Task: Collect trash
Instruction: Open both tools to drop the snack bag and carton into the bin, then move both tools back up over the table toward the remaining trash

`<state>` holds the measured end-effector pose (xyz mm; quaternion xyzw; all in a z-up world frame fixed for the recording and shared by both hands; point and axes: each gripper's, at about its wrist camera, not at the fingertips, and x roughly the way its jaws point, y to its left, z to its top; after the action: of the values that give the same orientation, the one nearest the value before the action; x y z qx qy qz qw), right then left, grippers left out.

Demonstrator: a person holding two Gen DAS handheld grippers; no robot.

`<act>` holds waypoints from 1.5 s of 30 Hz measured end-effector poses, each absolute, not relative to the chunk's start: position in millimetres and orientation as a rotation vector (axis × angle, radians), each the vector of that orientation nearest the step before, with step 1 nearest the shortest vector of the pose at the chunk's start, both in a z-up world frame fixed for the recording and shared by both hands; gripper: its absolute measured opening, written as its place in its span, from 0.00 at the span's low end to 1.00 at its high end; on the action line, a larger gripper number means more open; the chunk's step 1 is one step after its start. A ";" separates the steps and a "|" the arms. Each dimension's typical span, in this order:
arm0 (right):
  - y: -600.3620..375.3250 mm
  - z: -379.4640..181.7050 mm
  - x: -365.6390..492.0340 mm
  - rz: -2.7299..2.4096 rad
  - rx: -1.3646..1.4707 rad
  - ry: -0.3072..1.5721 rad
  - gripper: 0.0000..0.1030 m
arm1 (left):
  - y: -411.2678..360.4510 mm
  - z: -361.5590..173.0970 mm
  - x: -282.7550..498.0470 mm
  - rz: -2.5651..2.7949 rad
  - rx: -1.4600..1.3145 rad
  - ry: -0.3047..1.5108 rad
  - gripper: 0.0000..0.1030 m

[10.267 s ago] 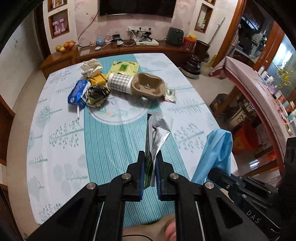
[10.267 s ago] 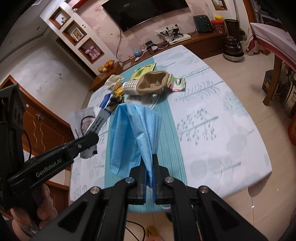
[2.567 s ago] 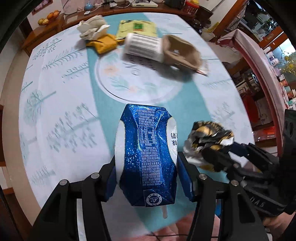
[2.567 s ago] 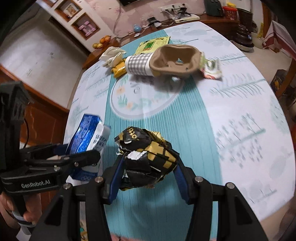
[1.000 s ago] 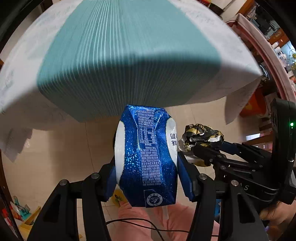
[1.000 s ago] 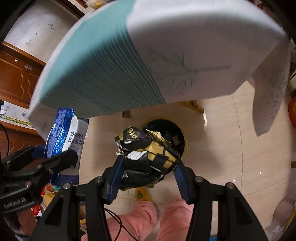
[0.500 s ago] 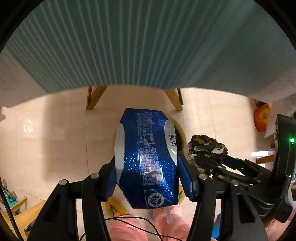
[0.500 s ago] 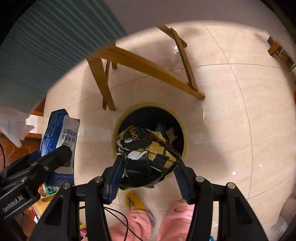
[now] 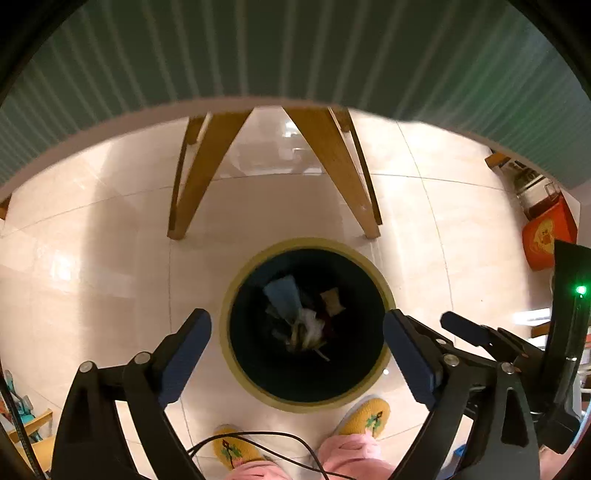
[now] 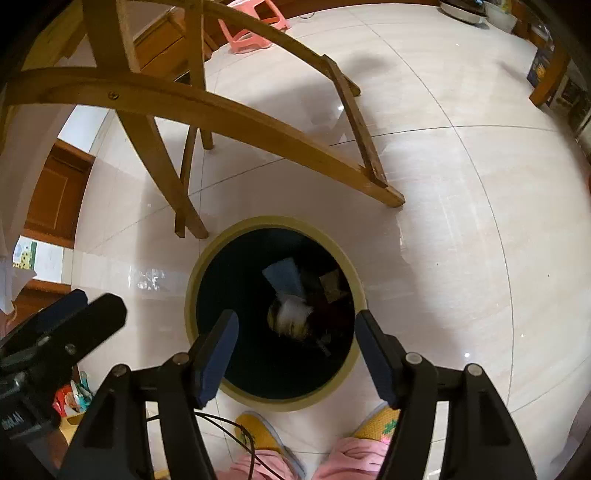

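Observation:
A round trash bin (image 9: 225, 317) with a yellowish rim and dark inside stands on the tiled floor; it also shows in the right wrist view (image 10: 190, 295). Trash lies at its bottom: a blue piece (image 9: 282, 295), a blurred white and yellow item (image 10: 291, 317) and a brown scrap (image 9: 332, 301). My left gripper (image 9: 297, 354) is open and empty above the bin. My right gripper (image 10: 295, 350) is open and empty above the bin, beside the left one.
Wooden table legs (image 9: 199, 173) stand just behind the bin, under the teal striped tablecloth (image 9: 295, 48). The person's yellow slippers (image 9: 365, 415) and pink trousers are right at the bin's near side. An orange box (image 9: 546, 236) and a pink stool (image 10: 251, 26) stand farther off.
Both grippers have opened. The blue carton has left the left gripper and the black and yellow wrapper has left the right one; a blurred item now shows inside the bin.

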<state>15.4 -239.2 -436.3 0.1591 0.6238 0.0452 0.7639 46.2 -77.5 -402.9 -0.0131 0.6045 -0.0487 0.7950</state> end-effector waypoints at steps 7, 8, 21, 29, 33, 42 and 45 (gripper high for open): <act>-239.4 -408.3 4.1 0.109 0.355 1.332 0.64 | -67.5 -380.4 36.4 -0.055 -0.034 1.299 0.93; -239.9 -404.5 2.3 0.110 0.357 1.330 0.64 | -66.5 -374.9 34.0 -0.050 -0.038 1.302 0.93; -243.5 -277.2 -33.7 0.124 0.342 1.266 0.64 | -66.6 -238.6 2.0 -0.096 -0.010 1.289 0.93; -243.0 -173.2 -46.9 0.136 0.296 1.195 0.64 | -64.4 -139.4 -1.3 -0.139 -0.038 1.205 0.93; -242.6 -124.1 -47.9 0.152 0.264 1.131 0.64 | -61.5 -97.8 1.1 -0.149 -0.039 1.149 0.93; -239.5 -46.5 -42.6 0.196 0.229 1.010 0.64 | -54.2 -26.1 8.7 -0.129 -0.059 1.022 0.93; -237.4 -32.3 -38.1 0.207 0.200 0.973 0.64 | -54.1 -7.3 12.9 -0.113 -0.057 0.993 0.93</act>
<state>-38.1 -237.3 -32.3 0.0955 0.4659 0.0992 0.8740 12.9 -54.1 -7.3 -0.0275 0.4761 -0.0544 0.8773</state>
